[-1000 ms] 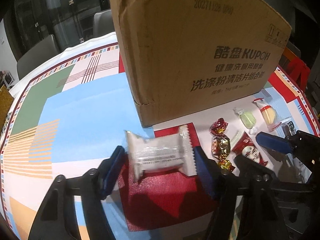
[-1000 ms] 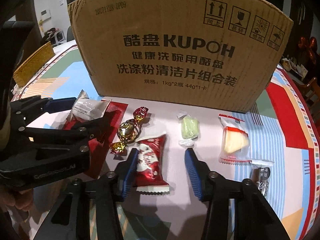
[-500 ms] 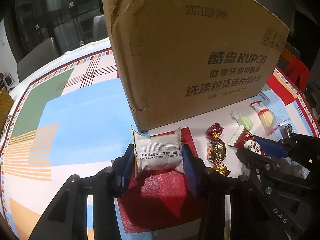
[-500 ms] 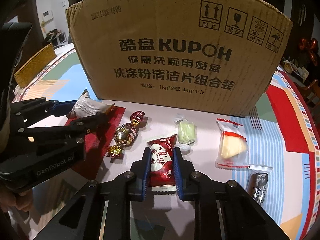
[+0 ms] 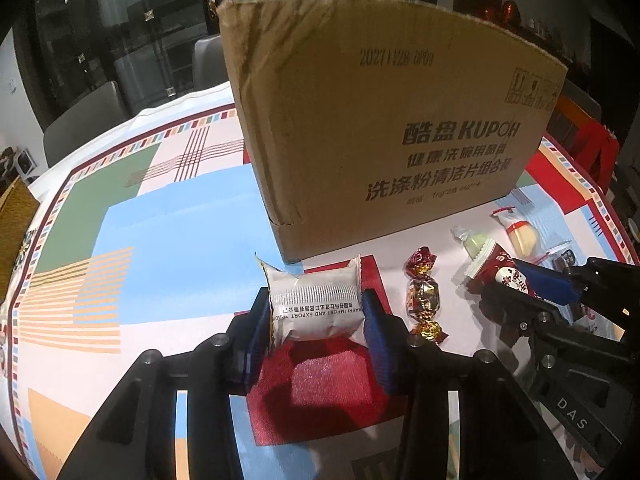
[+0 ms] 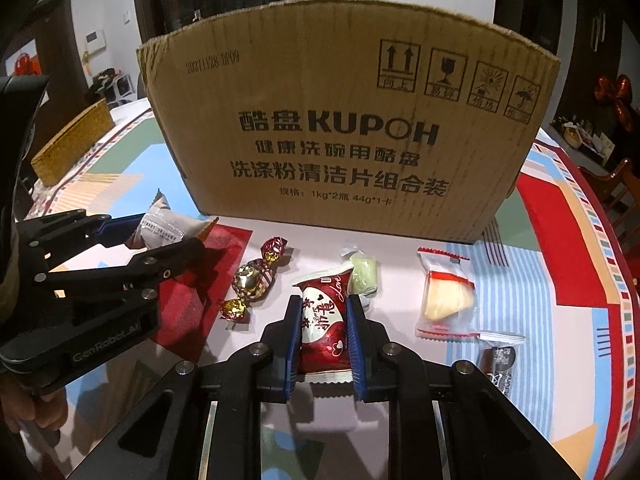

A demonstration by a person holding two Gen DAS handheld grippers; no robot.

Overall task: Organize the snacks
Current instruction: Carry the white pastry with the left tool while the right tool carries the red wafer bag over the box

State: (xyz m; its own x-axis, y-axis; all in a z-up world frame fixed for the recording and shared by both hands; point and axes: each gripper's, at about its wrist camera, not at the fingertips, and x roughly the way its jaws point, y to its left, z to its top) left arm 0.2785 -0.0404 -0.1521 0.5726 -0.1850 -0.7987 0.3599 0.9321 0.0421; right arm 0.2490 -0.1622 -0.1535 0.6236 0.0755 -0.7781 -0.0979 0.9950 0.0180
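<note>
My left gripper (image 5: pixel 314 300) is shut on a silvery-white snack packet (image 5: pixel 320 316), its blue pads pressing both ends over a red patch of the tablecloth. My right gripper (image 6: pixel 324 312) is shut on a red packet with white lettering (image 6: pixel 322 320), whose top edge sticks up beyond the fingertips. From the right wrist view, the left gripper (image 6: pixel 164 236) and its white packet (image 6: pixel 168 226) are at the left. A gold and red twist candy (image 6: pixel 254 276) lies between the two grippers. A pale green candy (image 6: pixel 364 274), a yellow cake packet (image 6: pixel 446 296) and a dark packet (image 6: pixel 500 360) lie to the right.
A tall open cardboard box (image 6: pixel 340 120) printed KUPOH stands just behind the row of snacks. The patterned tablecloth (image 5: pixel 160 220) stretches away to the left. A woven basket (image 6: pixel 72 144) sits at the far left edge. Grey chairs (image 5: pixel 80 120) stand beyond the table.
Both grippers went from wide open to shut: the left closed on the white packet, the right on the red packet. Neither hand has shifted much.
</note>
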